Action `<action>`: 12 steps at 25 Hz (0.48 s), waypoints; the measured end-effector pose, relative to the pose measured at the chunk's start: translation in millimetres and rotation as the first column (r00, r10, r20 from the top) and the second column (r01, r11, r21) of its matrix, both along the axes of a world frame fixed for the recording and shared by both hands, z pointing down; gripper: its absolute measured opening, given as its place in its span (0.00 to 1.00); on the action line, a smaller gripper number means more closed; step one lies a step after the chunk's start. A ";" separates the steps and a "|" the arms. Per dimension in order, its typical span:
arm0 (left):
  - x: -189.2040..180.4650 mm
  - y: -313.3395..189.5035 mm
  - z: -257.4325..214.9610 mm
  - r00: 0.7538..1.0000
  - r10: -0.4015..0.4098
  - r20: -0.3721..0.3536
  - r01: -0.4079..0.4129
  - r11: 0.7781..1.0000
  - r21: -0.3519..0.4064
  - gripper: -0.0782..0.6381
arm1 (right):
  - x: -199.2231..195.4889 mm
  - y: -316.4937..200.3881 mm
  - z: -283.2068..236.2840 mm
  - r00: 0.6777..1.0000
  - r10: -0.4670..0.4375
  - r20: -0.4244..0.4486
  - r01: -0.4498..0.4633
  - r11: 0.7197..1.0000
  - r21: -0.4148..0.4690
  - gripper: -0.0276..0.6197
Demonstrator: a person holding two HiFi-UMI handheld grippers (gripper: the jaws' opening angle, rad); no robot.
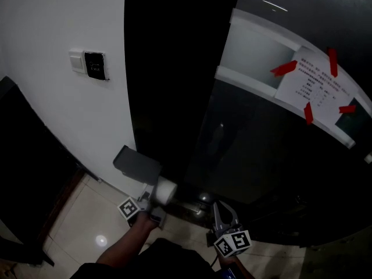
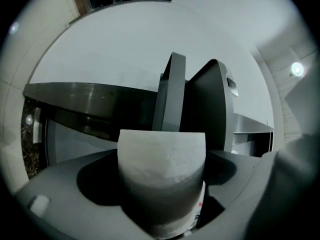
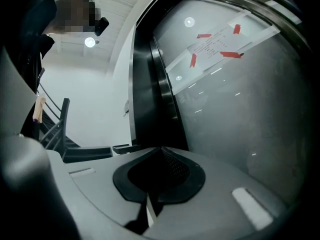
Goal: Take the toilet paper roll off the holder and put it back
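Your left gripper [image 1: 158,195] is clamped on the roll [image 2: 162,159]: white paper fills the gap between the jaws, one jaw pressed to each side. In its own view the holder [image 2: 200,109] stands right behind the roll, two dark grey plates edge-on against a white wall. From the head view the roll sits just under the holder's grey flap [image 1: 136,164], low on the wall [image 1: 70,121]; you cannot tell whether it touches the holder. Your forearm [image 1: 125,246] runs up from the bottom edge to that gripper. Your right gripper [image 3: 159,156] has its jaws together with nothing between them. It hangs well right of the roll, pointing up at a dark glass panel [image 1: 261,156]. On a white strip across that panel is a paper notice [image 1: 314,86], taped at the corners with red tape [image 1: 285,68]. Higher on the white wall is a small switch plate [image 1: 95,64]. Pale floor tiles [image 1: 87,214] show beneath the left gripper.
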State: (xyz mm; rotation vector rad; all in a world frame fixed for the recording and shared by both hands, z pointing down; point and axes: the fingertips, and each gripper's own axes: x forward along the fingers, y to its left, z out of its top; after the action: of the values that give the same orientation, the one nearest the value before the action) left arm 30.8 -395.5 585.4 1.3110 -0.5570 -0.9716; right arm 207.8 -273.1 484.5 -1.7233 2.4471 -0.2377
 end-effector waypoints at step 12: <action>14.2 19.5 -3.8 0.999 0.041 0.027 -0.041 0.999 0.016 0.76 | 1.2 4.8 3.9 1.000 -0.021 0.005 0.021 1.000 -0.014 0.06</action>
State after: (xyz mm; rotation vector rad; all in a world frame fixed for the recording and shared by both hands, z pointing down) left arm 45.0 -376.0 581.6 1.3470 -0.5414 -0.9279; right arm 208.9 -268.3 488.4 -1.7009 2.4671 -0.2611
